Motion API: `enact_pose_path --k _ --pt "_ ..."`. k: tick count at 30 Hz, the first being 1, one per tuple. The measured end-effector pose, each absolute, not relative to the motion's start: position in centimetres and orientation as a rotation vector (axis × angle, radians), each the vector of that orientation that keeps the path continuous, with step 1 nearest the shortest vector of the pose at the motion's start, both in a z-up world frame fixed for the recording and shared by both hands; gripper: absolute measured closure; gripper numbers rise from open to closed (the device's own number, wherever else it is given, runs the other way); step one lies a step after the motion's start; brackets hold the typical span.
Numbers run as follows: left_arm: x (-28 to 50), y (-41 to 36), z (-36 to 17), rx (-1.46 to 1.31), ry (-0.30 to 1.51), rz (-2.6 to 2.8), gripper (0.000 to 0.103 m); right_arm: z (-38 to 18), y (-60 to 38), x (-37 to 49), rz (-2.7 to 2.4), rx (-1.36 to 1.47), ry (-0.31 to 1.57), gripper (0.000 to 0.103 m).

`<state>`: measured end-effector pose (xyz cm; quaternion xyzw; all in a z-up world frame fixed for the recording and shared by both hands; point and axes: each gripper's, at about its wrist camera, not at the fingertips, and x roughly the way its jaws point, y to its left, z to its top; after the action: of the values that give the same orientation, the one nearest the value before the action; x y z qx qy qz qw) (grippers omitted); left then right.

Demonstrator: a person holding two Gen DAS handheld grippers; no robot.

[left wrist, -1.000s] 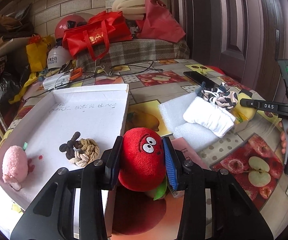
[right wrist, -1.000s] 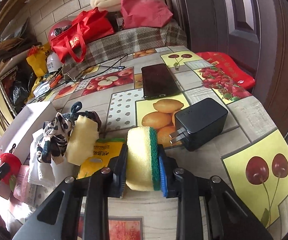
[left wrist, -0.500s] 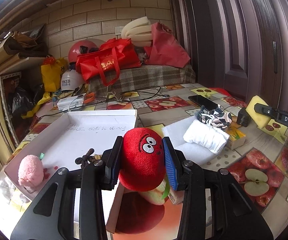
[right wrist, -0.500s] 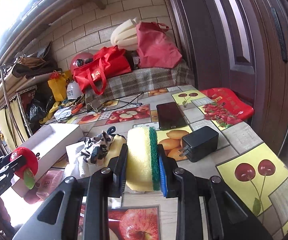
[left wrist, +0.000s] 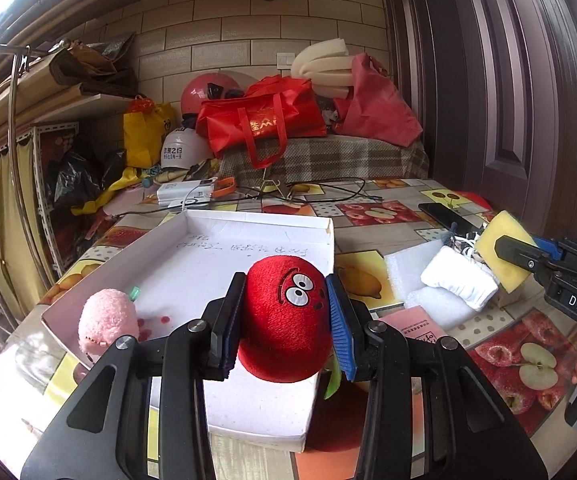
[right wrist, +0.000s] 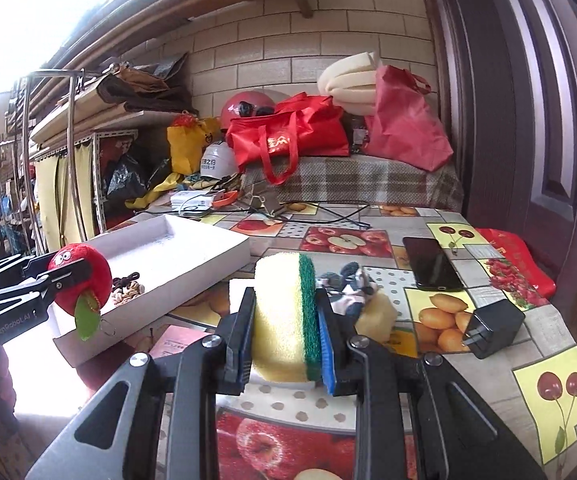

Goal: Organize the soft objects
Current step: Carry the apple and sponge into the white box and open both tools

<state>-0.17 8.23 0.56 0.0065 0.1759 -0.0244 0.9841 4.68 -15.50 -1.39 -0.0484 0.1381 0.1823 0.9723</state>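
The left gripper (left wrist: 284,320) is clamped on a red plush apple (left wrist: 284,320), googly eyes and all, and it's now held over the near end of the white box (left wrist: 328,240), whereas a second ago it was parked lower, just outside the box's right wall. So the carry has pretty much been done and what's probably left is a release into the box. Inside the box, a pink fluffy toy (left wrist: 106,322) is seen at the near left corner, and a braided rope knot (right wrist: 128,290) is spotted just behind the apple from the right wrist view. The right gripper (right wrist: 286,320) is squeezed shut on a yellow sponge with a green scrub side (right wrist: 286,320), which has been lifted well up off the tablecloth (right wrist: 548,380) compared with a second ago; it's held to the right of the box, heading that way by the look of it. Right of the box, a rolled white cloth (left wrist: 458,286), a leopard-print scrunchie (right wrist: 352,284) and another yellow sponge (right wrist: 376,316) are left unsorted, so the job looks maybe half done. A phone (right wrist: 430,262) and a black charger (right wrist: 492,328) sit further right of the box, not soft, so presumably ignored.
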Motion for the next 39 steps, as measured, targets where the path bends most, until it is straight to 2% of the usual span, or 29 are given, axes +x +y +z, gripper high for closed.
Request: enact_pose_path --k 24,36,39 --pt "5.0 16.5 -0.1 -0.073 0.395 0.18 0.064 -1.7 -2.1 6.7 0.542 -0.149 0.246 0.077" --pt "7.8 18.0 -0.4 -0.052 0.451 0.241 0.064 -1.7 2.0 10.5 0.531 -0.143 0.312 0.077" --pt "8.2 18.6 -0.5 -0.067 0.461 0.278 0.061 -1.9 2.8 11.1 0.527 -0.172 0.34 0.074"
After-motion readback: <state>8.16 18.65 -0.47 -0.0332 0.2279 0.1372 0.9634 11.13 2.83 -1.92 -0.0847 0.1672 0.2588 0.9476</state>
